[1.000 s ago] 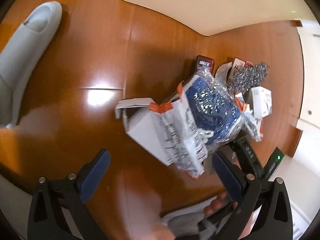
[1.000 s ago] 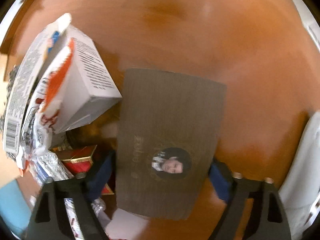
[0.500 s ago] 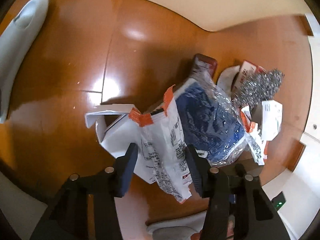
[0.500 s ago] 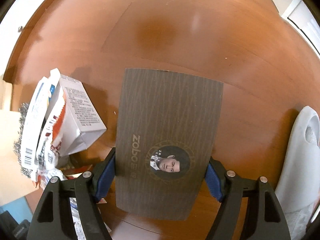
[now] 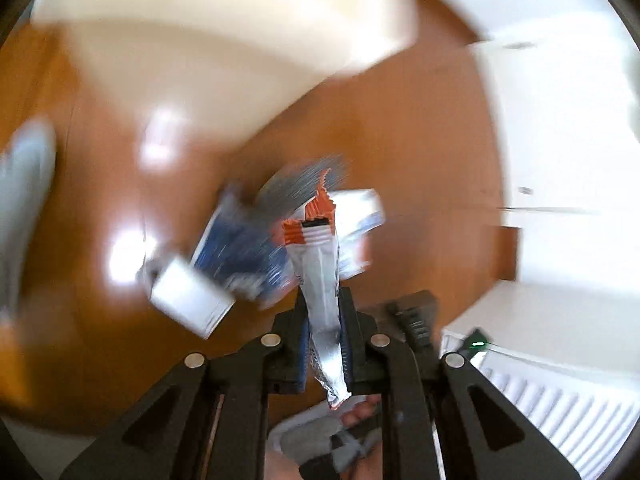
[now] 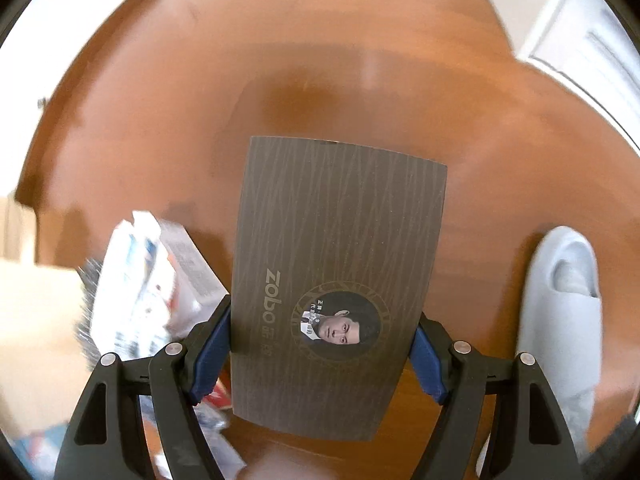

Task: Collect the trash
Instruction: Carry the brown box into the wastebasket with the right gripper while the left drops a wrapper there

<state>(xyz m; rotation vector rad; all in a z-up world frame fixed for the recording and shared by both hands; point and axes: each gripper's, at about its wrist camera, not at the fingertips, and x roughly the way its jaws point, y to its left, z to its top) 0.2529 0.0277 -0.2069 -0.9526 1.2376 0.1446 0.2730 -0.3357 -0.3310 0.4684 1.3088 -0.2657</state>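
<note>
In the left wrist view my left gripper [image 5: 323,304] pinches a white and silver wrapper with an orange torn top [image 5: 318,264]; its jaws are closing and the pads press on the wrapper, which hangs lifted above the floor. Below it, blurred, lies the trash pile: a blue packet [image 5: 240,256] and a small white box [image 5: 188,300]. In the right wrist view my right gripper [image 6: 320,350] holds a flat dark brown box with a round portrait label [image 6: 340,232] by its two long sides, above the wooden floor [image 6: 360,60]. The trash pile [image 6: 144,288] lies to its left.
A pale grey slipper [image 6: 560,312] lies on the floor at the right. A cream mat [image 5: 224,40] covers the far floor. A white ribbed panel [image 5: 560,400] is at the lower right of the left view, and a cardboard box edge [image 6: 36,320] at the left of the right view.
My left gripper went from wide open to shut on the orange-topped wrapper and rose with it out of the pile. My right gripper rose with the brown box; the floor looks farther away.
</note>
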